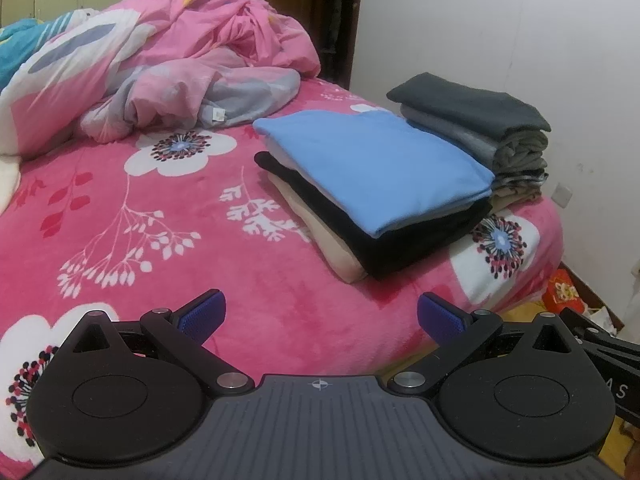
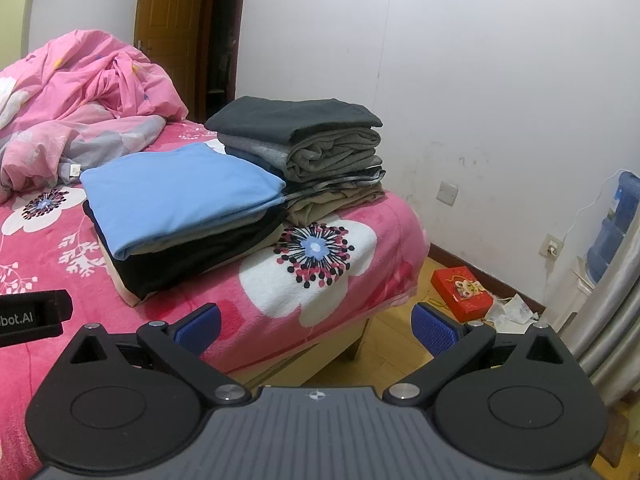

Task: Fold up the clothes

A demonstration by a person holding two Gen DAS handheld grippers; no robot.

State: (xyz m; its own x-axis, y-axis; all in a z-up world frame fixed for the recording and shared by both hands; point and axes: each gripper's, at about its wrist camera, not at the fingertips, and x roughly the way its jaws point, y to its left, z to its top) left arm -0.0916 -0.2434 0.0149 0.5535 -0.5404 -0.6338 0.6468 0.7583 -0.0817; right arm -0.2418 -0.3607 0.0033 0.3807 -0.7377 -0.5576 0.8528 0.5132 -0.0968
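Folded clothes: blue garment (image 1: 372, 168) tops a low stack near the bed (image 1: 160, 240) corner; dark grey stack (image 2: 304, 140) just beside it, nearer the far edge, possibly touching. Crumpled pink quilt (image 1: 180, 52) behind. Left hand-held gripper (image 1: 320, 316) and right hand-held gripper (image 2: 316, 324) both spread, empty.

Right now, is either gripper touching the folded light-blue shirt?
Apart. Both wrist views show left gripper and right gripper open, short of the shirt.
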